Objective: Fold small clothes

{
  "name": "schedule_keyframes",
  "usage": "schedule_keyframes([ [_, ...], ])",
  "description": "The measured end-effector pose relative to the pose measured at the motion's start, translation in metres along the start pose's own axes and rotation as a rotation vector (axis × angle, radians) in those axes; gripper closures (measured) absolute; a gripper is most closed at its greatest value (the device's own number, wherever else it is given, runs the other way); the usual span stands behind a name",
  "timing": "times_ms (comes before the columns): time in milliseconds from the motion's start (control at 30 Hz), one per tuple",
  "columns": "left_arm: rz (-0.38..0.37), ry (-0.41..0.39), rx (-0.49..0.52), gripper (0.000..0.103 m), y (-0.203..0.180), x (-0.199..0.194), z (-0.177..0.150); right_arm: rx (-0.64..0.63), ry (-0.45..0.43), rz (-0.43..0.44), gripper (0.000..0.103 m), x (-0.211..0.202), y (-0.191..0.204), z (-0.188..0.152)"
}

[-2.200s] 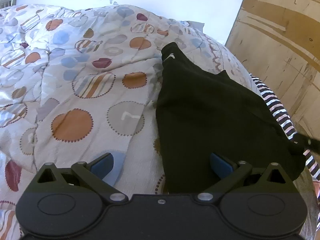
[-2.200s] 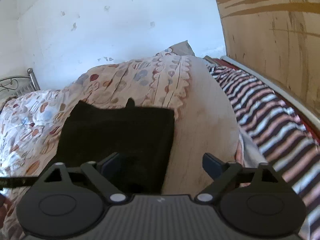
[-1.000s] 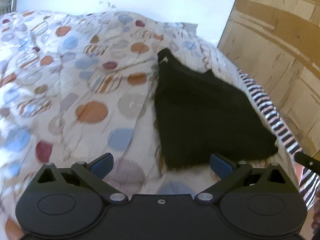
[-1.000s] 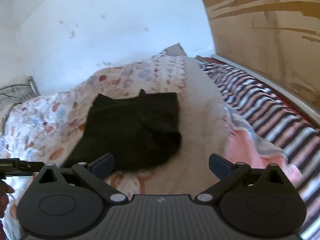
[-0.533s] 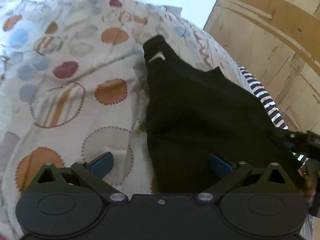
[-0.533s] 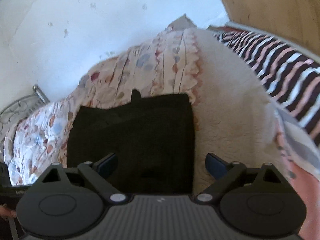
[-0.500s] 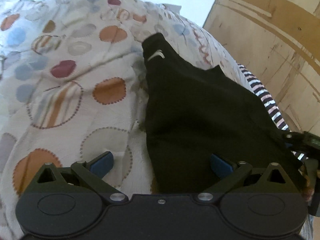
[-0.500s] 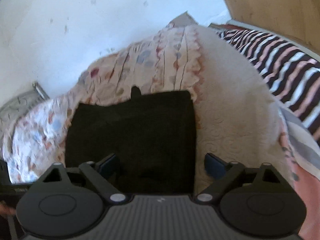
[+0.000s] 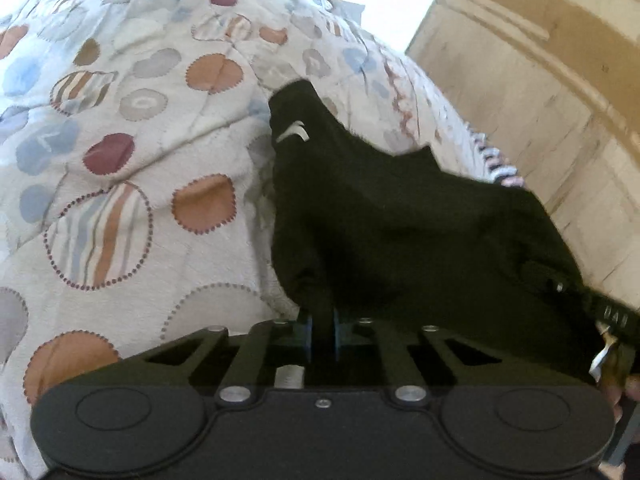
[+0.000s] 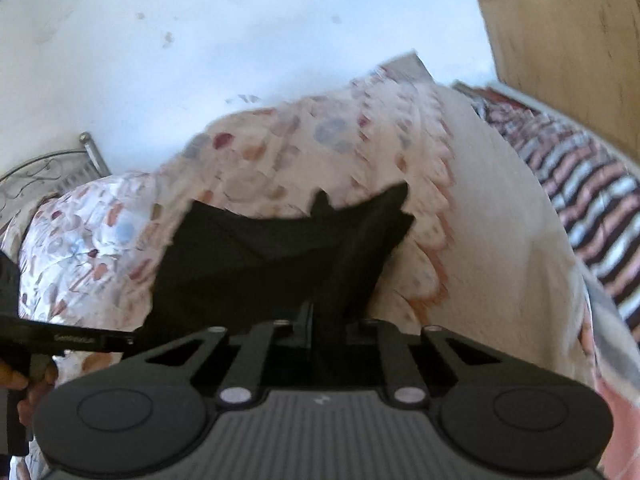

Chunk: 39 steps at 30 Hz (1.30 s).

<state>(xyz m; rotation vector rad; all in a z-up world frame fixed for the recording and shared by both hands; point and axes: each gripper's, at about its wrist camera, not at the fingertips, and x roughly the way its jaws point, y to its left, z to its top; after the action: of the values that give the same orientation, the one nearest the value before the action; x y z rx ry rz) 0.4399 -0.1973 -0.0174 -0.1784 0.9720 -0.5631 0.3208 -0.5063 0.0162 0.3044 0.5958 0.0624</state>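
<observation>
Center frame: one black garment [image 9: 400, 220], near edge pinched by left gripper [image 9: 320, 336] and right gripper [image 10: 320, 332]. Both clamped on it. Spotted quilt [image 9: 120, 160] bare at left.

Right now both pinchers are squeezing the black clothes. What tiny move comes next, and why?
Probably lift both near corners together and carry them toward the far edge. The left hand-held gripper and right hand-held gripper are each shut on the near edge of the black garment, whose far part lies on the spotted quilt, so it looks ready to fold over.
</observation>
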Motion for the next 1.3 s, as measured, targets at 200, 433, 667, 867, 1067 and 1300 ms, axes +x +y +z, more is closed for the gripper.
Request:
schedule_keyframes([
  [200,0.002,-0.091,0.019,0.096,0.003,-0.046,0.015,-0.078,-0.057,0.033,0.091,-0.010,0.049,0.021],
  [433,0.097,-0.161,0.036,0.096,0.030,-0.103,0.015,-0.062,-0.101,0.133,0.091,0.005,0.097,0.016],
  [667,0.139,-0.163,-0.022,0.095,0.072,-0.097,-0.011,-0.082,-0.059,0.096,0.090,0.023,0.122,-0.016],
  [867,0.186,-0.172,-0.027,0.034,0.066,-0.098,-0.027,-0.098,-0.008,-0.050,0.049,0.023,0.113,-0.033],
  [1067,0.306,-0.293,0.055,0.008,0.027,-0.145,-0.067,-0.168,-0.106,-0.115,0.012,-0.032,0.133,-0.057],
  [1300,0.351,-0.463,0.130,0.001,-0.011,-0.227,-0.139,-0.237,-0.230,-0.102,0.000,-0.126,0.176,-0.097],
])
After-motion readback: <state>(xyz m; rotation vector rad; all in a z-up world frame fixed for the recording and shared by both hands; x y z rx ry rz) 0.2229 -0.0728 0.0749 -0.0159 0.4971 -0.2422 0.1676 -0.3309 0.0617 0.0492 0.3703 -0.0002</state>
